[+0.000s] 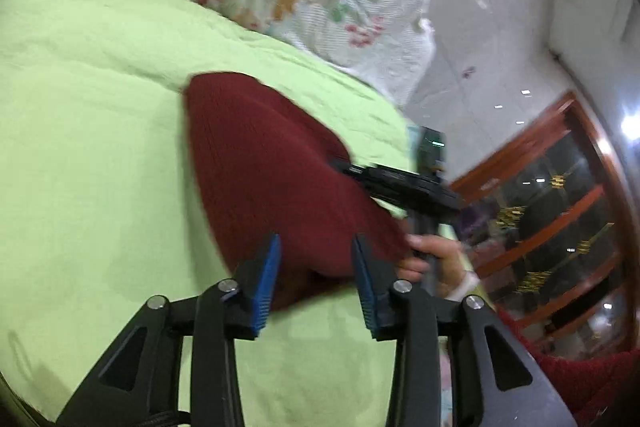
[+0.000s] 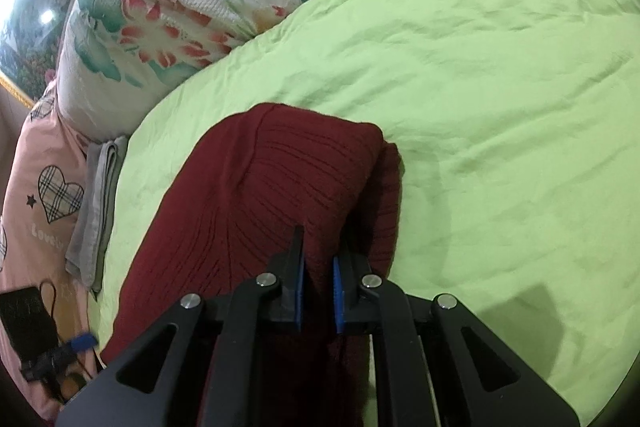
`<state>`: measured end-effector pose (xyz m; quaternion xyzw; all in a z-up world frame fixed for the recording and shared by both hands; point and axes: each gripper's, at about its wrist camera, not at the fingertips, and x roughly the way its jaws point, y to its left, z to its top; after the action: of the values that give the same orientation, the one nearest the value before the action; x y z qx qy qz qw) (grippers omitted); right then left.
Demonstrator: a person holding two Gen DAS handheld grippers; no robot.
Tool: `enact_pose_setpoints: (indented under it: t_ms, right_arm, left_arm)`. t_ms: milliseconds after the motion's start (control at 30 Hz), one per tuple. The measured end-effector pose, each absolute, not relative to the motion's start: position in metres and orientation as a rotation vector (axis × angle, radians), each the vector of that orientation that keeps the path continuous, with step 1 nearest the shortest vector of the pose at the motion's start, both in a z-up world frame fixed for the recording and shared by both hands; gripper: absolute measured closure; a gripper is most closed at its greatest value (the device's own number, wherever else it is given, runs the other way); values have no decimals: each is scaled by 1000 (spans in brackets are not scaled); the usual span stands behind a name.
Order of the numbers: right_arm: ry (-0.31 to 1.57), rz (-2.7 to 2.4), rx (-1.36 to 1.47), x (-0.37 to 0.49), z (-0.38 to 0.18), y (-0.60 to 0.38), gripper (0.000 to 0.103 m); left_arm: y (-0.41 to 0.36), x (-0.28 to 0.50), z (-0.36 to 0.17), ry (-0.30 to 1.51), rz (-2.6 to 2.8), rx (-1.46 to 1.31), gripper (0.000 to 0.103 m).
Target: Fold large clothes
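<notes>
A dark red ribbed knit sweater (image 2: 280, 179) lies folded in a bundle on the light green bedsheet (image 2: 480, 67). My right gripper (image 2: 320, 247) is shut on a fold of the red knit, and the cloth fills the narrow gap between its blue pads. In the left wrist view the sweater (image 1: 272, 167) lies ahead. My left gripper (image 1: 316, 241) stands open just before the sweater's near edge, its blue pads (image 1: 266, 287) apart and not pressing on the cloth. The right gripper (image 1: 400, 183) shows there too, held by a hand (image 1: 432, 259) at the sweater's right side.
A white floral blanket (image 2: 180, 7) is heaped along the bed's far side. A pink cloth with plaid hearts (image 2: 40, 195), a folded grey cloth (image 2: 96, 207) and a black device with a cable (image 2: 28, 323) lie at the left. A wooden glass cabinet (image 1: 560, 207) stands beyond the bed.
</notes>
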<state>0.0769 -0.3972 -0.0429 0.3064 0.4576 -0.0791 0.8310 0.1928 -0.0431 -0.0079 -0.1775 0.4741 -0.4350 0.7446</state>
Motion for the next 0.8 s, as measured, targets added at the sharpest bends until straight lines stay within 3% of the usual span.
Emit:
enact_pose_setpoints:
  t_ms: [67,100,200,233,300,500,600,800]
  right_arm:
    - [985,-168,628,77,-37,-393,87]
    - [985,-181,631,76,-35,-392,78]
    - [980,-234,619,67,-20,-388,36]
    - [961,-239,620,63,-15,-386,24]
    - [924,-217,650,56,-7,-383,21]
    - [1015,-160,690,64,-27,-373,21]
    - [1057,-186,654,66,-42,-374,21]
    - [1048,-119,725,66,-53,-387,21]
  left_arm:
    - [-43,209,-16,1053,-910,-373,66]
    - [-45,218,-21,1069,-895,-375,66]
    - [-53,243,-33,1103,-888,-404,64]
    - [-56,249,-36,1114,-894,-416,57]
    - [-63,260,-42,1132,-908,-443,46]
    - [-82,265,-61,1165,-827,-377,35]
    - [-87,265,-75,1185,-812,-382,19]
    - [-98,279,-107,1301,-883,-526,13]
